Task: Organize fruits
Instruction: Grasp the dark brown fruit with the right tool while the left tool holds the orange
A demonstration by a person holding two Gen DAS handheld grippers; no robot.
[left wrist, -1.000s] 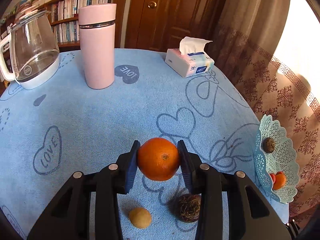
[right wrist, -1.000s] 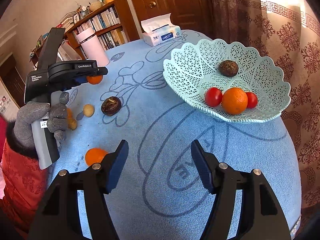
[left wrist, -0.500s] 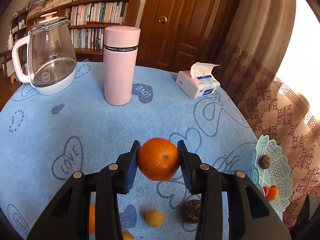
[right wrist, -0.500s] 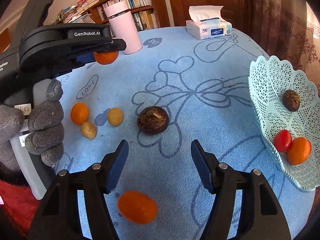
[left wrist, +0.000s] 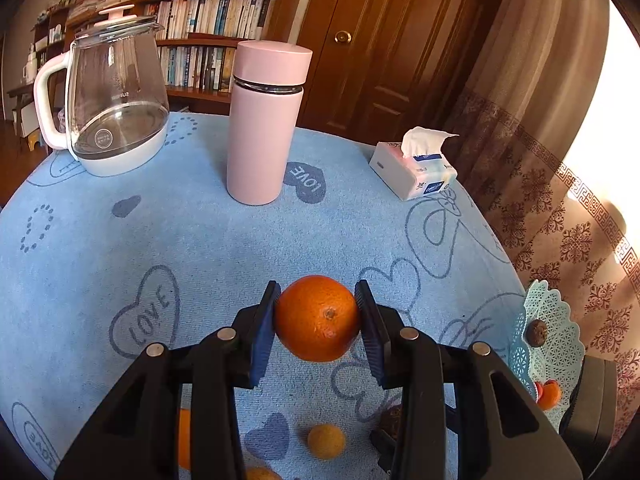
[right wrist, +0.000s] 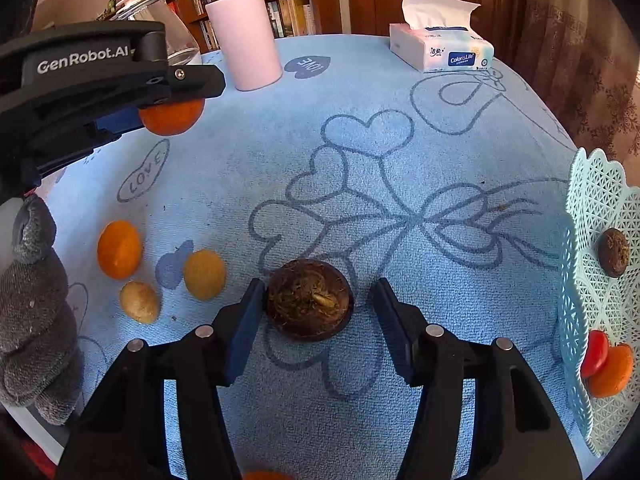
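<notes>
While a grey-gloved hand [right wrist: 34,308] is gripping its handle at the far left of the right wrist view, the left gripper [left wrist: 318,320] is holding an orange [left wrist: 317,318] off the blue tablecloth [left wrist: 200,240], its 2 blue pads pressing on either side of the fruit. Below it on the cloth, 3 small fruits are lying close together: a small orange fruit [right wrist: 119,249], a pale yellow fruit [right wrist: 140,302] and a round yellow fruit [right wrist: 204,274]. Moving right, the right gripper [right wrist: 318,320] is closing around a dark brown husked fruit [right wrist: 309,299] resting on the cloth; its left pad is sitting just beside the fruit, while its right pad is standing clearly apart, so nothing is gripped. At the right edge, a pale green lattice basket [right wrist: 592,320] is holding a small brown fruit [right wrist: 613,252], a red tomato [right wrist: 595,354] and another orange [right wrist: 612,372]. Farther back, a glass kettle [left wrist: 112,100], a pink flask [left wrist: 264,120] and a tissue box [right wrist: 440,48] are standing from left to right.
</notes>
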